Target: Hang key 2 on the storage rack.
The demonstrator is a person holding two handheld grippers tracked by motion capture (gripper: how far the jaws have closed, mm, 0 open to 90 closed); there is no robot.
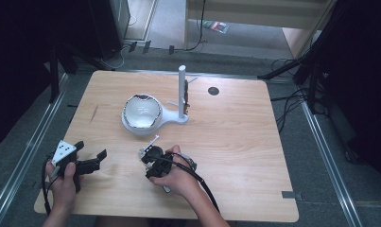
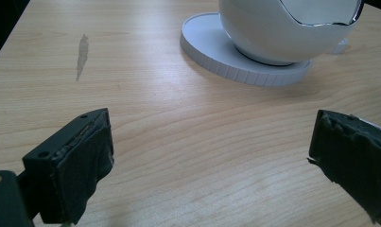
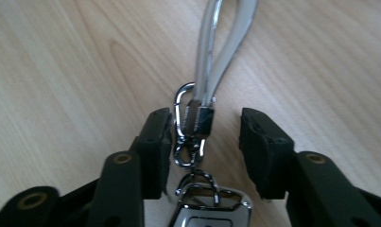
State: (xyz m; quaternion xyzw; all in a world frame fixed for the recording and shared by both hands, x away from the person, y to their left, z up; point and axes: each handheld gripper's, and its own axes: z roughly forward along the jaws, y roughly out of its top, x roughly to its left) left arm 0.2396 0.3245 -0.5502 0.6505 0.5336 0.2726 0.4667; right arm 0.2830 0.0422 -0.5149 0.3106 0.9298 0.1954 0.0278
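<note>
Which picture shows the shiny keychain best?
The right gripper view: the keychain lies close up between the open jaws of the right hand-held gripper, so its metal clip, strap loop and fob are clear. In the high view it is only a tiny glint near that gripper, with the strap poking out.

Wooden table with pale grain, seen low and close. Left gripper at the bottom, two black padded jaws standing wide apart, nothing between them but bare wood. Farther back, a white round bowl with a shiny rim, sitting on a flat white ribbed base. At upper left, a small grey smear on the wood.
</note>
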